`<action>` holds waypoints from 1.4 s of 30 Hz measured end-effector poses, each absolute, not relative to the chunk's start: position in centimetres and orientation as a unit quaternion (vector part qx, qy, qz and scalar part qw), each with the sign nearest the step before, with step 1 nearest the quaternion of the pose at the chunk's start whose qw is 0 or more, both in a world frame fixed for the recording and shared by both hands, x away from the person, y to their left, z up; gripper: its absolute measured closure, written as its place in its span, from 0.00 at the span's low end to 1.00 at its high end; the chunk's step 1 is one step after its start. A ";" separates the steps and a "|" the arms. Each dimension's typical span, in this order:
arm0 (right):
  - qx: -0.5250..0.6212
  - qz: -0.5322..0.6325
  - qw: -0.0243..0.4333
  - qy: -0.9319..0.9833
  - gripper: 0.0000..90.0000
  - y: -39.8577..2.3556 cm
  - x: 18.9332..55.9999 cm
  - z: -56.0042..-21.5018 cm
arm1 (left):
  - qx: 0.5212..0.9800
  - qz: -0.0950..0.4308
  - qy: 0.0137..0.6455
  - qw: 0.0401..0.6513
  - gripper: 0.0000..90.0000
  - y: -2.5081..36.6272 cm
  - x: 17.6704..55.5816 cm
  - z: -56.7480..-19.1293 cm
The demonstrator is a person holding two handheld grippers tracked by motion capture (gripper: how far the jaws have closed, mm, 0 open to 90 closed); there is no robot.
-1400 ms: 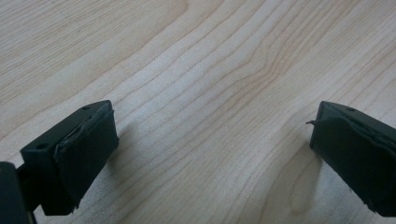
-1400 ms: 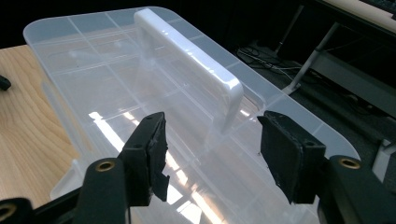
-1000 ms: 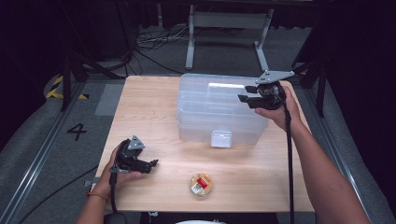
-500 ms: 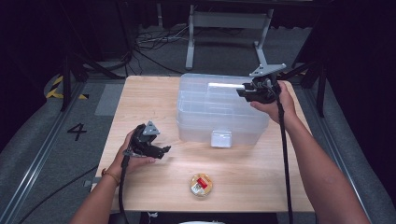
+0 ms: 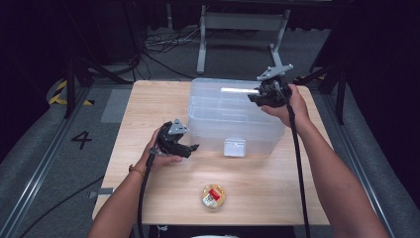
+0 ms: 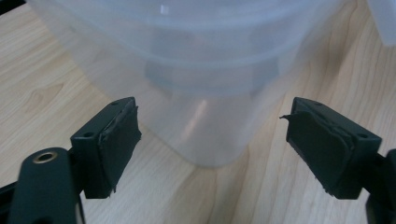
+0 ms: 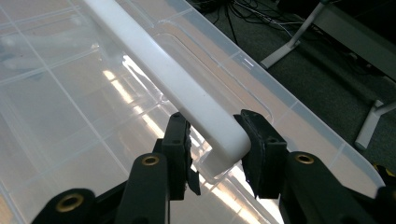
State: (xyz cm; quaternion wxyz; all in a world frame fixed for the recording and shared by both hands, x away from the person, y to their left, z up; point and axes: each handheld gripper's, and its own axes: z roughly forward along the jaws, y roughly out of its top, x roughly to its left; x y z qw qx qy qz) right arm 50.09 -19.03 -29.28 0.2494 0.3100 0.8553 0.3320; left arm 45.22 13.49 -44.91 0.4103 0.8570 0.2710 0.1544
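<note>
Your right gripper (image 5: 258, 94) sits at the far right of the clear plastic storage box (image 5: 233, 119), which stands on the far half of the wooden table (image 5: 148, 99). In the right gripper view its two jaws have just been closing and now stand on either side of the white handle bar (image 7: 187, 98) on the box's lid, right at the bar's rounded end. The pads sit against the bar's sides, so it reads as a grip on the handle (the left pad's contact is partly hidden behind the bar). The bar runs away from the jaws across the ribbed, see-through lid, and beyond the box's far edge you can see dark floor and a grey metal stand (image 5: 237, 22).

Your left gripper (image 5: 187, 148) hovers over the table just beside the box's near left corner, held in your left hand (image 5: 161, 151). Its jaws stand wide apart with nothing between them; in the left gripper view the rounded corner of the box lies ahead of them, framed by the two pads but clear of both.

On the near side of the box's front wall there is a small white latch (image 5: 234, 147). Nearer to you, well apart from the box and both grippers, a small round container (image 5: 213, 196) with red and white contents rests on the table.
</note>
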 end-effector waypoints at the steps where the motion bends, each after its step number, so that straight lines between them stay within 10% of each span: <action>1: 0.310 0.332 0.249 0.855 0.72 -19.0 50.1 -29.3 | 0.853 0.156 0.279 0.413 0.19 13.2 45.5 -44.8; 17: 0.296 0.332 0.273 0.853 0.74 -18.7 49.0 -29.6 | 0.847 0.162 0.288 0.416 0.30 13.9 44.3 -43.6; 27: 0.280 0.334 0.275 0.857 0.75 -18.6 47.8 -29.7 | 0.847 0.188 0.279 0.412 0.52 15.1 41.8 -43.2; 33: 0.272 0.338 0.271 0.859 0.76 -18.7 47.2 -29.7 | 0.850 0.166 0.260 0.427 0.84 16.1 40.6 -43.0; 42: 0.258 0.333 0.273 0.865 0.81 -17.7 46.4 -29.6 | 0.874 0.181 0.203 0.403 0.85 13.2 38.3 -41.4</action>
